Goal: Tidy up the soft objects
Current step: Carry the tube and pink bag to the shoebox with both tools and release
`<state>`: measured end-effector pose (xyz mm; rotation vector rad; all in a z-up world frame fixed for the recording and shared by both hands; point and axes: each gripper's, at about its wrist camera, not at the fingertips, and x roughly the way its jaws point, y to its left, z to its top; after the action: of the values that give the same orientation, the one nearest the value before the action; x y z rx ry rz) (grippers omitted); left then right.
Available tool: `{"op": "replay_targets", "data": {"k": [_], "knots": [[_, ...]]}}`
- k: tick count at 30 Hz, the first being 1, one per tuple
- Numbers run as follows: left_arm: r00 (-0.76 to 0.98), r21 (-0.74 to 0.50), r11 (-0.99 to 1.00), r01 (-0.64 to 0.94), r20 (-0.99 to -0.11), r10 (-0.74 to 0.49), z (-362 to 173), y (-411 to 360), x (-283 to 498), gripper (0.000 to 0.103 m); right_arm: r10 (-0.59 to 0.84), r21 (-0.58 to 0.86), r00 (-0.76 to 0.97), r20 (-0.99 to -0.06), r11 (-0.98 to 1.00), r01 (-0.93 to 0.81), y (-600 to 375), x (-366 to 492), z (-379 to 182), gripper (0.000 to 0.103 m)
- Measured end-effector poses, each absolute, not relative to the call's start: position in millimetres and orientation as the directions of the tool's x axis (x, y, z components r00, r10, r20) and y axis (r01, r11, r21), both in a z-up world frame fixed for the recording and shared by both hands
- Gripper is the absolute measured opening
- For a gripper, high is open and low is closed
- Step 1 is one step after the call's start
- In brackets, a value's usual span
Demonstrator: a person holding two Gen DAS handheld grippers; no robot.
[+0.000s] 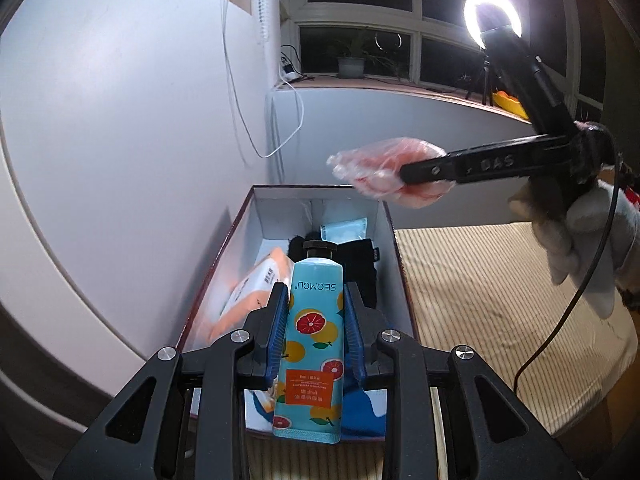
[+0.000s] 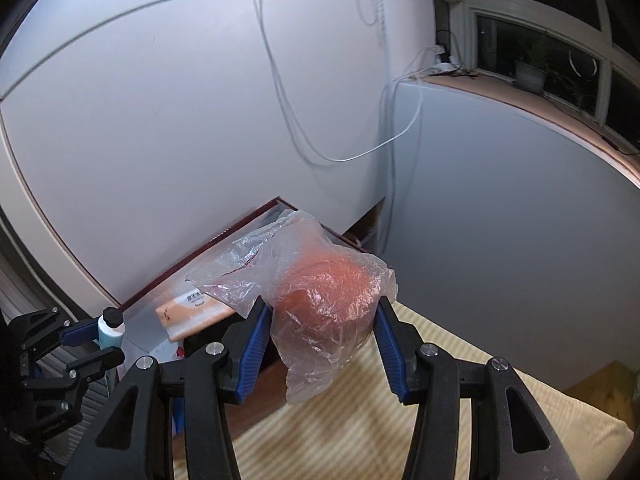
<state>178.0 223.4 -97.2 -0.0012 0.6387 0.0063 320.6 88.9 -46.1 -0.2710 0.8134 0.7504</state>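
Note:
My left gripper (image 1: 316,296) is shut on a turquoise hand-cream tube (image 1: 314,340) with grapefruit prints and a black cap, held over the open box (image 1: 224,256). My right gripper (image 2: 320,312) is shut on an orange soft object in a clear plastic bag (image 2: 320,304), held in the air beside the box (image 2: 224,240). In the left wrist view the bagged object (image 1: 384,172) hangs above the box's far right corner. In the right wrist view the left gripper (image 2: 92,344) and the tube (image 2: 110,330) sit at the lower left.
The box holds an orange wipes pack (image 1: 256,288), a black fabric item (image 1: 360,268), a blue packet (image 1: 344,230) and a blue item (image 1: 364,408). A striped beige mat (image 1: 500,300) lies right of the box. White walls stand behind. A ring light (image 1: 492,16) glares.

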Motion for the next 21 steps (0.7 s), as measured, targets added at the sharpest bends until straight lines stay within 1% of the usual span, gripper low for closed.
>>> {"op": "replay_targets", "data": {"k": [11,21], "knots": [[0.802,-0.041,0.997,-0.060,-0.596,0.023,-110,230,210,0.026,0.490,0.113,0.396,-0.776,0.727,-0.678,130,350,-77,0.047],[0.778,-0.022,0.998,-0.059,-0.627,0.032,-125,226,224,0.026,0.478,0.115,0.372,-0.796,0.723,-0.682,153,363,-96,0.048]]}}
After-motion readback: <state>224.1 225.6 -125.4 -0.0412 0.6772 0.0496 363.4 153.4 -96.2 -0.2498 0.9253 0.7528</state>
